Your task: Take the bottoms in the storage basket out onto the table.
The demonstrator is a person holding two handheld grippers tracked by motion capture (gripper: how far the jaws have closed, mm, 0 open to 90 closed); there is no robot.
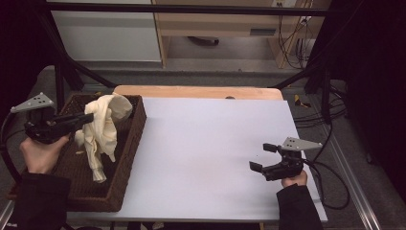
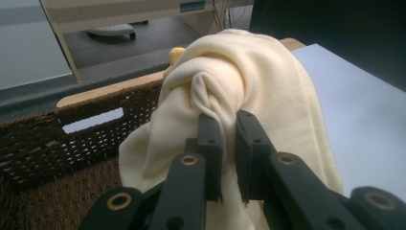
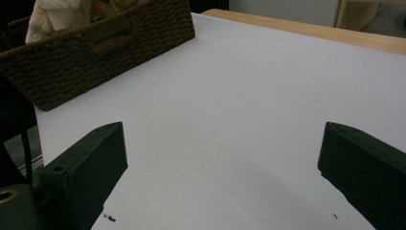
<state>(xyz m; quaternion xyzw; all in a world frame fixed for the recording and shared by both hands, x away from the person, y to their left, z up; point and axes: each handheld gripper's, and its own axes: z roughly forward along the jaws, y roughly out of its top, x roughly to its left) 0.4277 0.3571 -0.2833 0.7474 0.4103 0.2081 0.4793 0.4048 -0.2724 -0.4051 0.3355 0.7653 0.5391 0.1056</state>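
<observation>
At the left of the high view the left hand-held gripper (image 1: pixel 86 120) pinches a fold of cream cloth (image 1: pixel 101 134) above the basket (image 1: pixel 125 158), seemingly to lift it out, while the right hand-held gripper (image 1: pixel 263 157) waits released over the table (image 1: pixel 206 143).

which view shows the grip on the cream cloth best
The left gripper view: the left gripper pinches a fold of the cream cloth close up. The high view shows the cloth hanging over the wicker basket. The right gripper view catches just a corner.
</observation>
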